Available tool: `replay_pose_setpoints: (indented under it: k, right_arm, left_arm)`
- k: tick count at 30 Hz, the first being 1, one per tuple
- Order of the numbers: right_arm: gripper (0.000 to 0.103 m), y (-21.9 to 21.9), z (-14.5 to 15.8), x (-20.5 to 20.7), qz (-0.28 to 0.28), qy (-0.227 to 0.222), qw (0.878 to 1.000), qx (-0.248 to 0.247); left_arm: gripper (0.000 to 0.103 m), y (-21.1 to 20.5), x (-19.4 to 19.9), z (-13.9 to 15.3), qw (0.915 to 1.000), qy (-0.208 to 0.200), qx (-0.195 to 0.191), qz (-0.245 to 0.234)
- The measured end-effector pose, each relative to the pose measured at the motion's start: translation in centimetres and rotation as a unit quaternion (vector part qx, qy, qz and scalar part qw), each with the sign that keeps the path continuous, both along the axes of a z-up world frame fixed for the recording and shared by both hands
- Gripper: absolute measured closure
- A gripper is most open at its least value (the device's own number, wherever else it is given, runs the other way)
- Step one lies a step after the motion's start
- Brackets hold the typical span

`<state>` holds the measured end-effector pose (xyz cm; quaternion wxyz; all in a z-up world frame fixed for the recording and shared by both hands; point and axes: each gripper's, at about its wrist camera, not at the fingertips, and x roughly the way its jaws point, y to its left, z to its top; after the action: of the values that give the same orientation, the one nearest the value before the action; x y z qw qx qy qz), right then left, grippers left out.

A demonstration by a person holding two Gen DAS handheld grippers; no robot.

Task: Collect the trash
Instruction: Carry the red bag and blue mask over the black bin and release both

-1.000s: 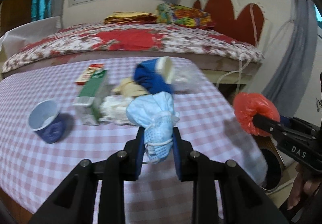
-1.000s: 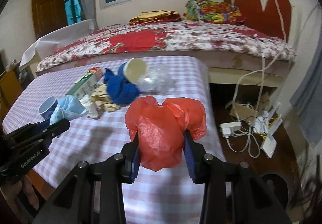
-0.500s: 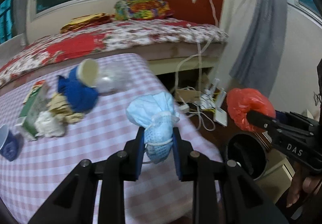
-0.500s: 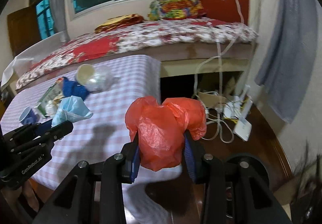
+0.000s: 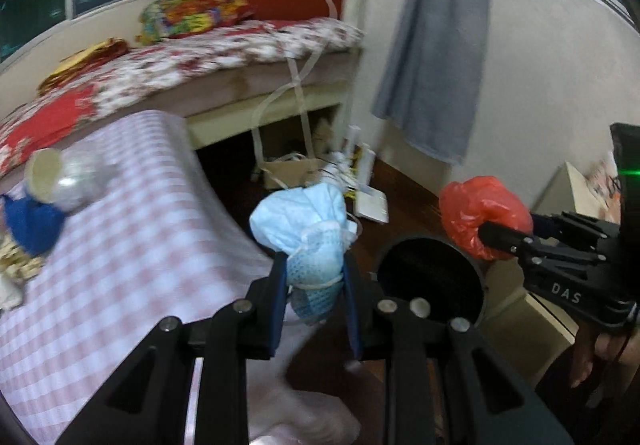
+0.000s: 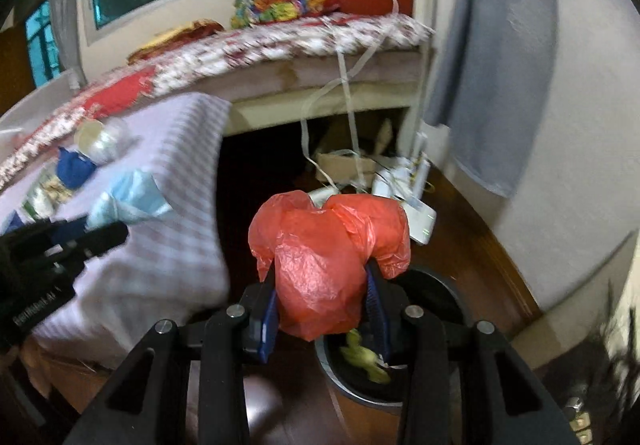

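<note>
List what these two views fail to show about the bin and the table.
- Bin contents: right wrist view, mostly behind the red bag; only a green scrap shows.
- Bin inside: left wrist view, too dark.
- Table clutter: both views, blurred, cut at the left edge.

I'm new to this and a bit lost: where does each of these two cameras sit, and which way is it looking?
Left wrist: on the left gripper, looking past its blue mask to the bin; right gripper and hand show.
Right wrist: on the right gripper, red bag over the bin; left gripper shows.
Shared: bin, bed, checked table.
</note>
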<state>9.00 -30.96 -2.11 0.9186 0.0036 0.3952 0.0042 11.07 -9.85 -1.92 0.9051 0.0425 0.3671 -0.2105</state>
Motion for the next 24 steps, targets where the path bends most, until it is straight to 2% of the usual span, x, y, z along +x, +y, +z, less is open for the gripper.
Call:
replay_pose_setpoints:
  k: [7, 12, 24]
  right_arm:
    - [0.062, -4.8, -2.7, -1.2, -0.028, 0.034, 0.999, -0.013]
    - [0.062, -6.4, -4.6, -1.4, -0.035, 0.056, 0.998, -0.014]
    - [0.062, -9.1, -10.1, -0.5, 0.001, 0.107, 0.994, -0.020]
  left_arm:
    - [0.076, -5.5, -0.4, -2.2, 0.9973, 0.024, 0.012, -0.069]
    - [0.076, -8.0, -0.3, -3.6, 0.9937, 0.038, 0.019, -0.104]
    - [0.076, -12.9, 2.7, -9.7, 0.9802, 0.096, 0.036, -0.170]
